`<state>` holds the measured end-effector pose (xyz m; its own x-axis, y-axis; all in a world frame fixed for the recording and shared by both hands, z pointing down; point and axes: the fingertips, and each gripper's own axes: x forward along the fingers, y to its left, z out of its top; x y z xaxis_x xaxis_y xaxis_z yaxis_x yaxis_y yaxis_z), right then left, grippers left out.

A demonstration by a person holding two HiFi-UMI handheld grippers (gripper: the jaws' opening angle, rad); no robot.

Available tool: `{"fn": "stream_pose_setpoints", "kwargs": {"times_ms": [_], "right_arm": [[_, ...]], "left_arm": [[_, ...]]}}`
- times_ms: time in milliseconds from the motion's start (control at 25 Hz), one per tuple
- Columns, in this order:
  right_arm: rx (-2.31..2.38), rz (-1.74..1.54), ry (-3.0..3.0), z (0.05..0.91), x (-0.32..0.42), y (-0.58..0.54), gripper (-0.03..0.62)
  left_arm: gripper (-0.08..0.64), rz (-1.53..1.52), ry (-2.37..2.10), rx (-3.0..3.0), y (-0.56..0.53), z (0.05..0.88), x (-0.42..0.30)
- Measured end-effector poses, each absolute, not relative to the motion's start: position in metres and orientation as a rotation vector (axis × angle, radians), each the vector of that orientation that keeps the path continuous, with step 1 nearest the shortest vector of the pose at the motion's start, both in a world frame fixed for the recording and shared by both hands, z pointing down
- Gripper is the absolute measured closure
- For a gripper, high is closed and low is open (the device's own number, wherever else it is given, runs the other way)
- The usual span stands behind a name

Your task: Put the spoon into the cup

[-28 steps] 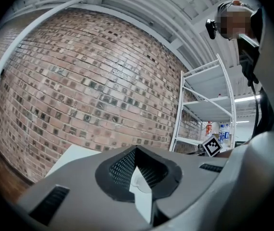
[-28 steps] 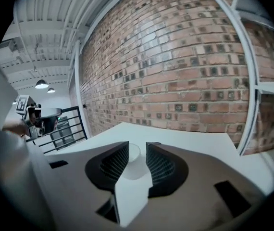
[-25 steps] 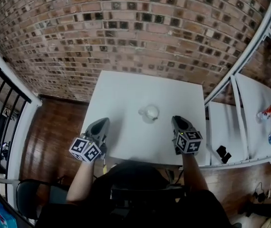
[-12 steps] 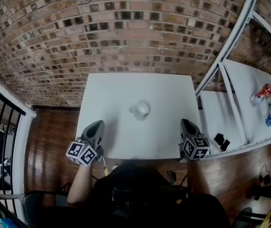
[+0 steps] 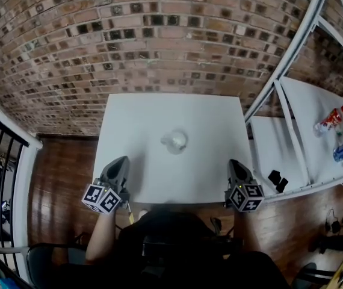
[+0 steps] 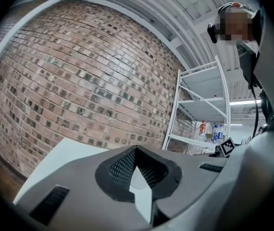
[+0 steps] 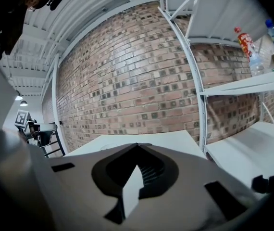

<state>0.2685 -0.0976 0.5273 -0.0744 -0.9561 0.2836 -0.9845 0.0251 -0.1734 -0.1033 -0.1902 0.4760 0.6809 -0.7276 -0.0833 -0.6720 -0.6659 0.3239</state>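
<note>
The head view looks steeply down from above the near edge of the white counter [image 5: 171, 116]. The left gripper [image 5: 121, 163] view sits low at the near left corner. The right gripper [image 5: 236, 165] view sits low at the near right corner. Both look across the counter to the brick wall [image 5: 159, 41], which all three views share.

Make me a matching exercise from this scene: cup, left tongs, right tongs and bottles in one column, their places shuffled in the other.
1. cup
2. left tongs
3. right tongs
4. bottles

A. on the shelf at the right
B. near-left corner of the white table
C. middle of the white table
D. near-right corner of the white table

Pairs: 1-C, 2-B, 3-D, 4-A
</note>
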Motion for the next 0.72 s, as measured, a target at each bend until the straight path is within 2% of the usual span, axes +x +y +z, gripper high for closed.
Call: {"fn": "stream_pose_setpoints", "kwargs": {"times_ms": [720], "right_arm": [[2.021, 0.52, -2.145, 0.555, 0.257, -0.104, 0.591]], "left_arm": [[0.555, -0.239, -1.11, 2.634, -0.193, 0.488, -0.11]]}}
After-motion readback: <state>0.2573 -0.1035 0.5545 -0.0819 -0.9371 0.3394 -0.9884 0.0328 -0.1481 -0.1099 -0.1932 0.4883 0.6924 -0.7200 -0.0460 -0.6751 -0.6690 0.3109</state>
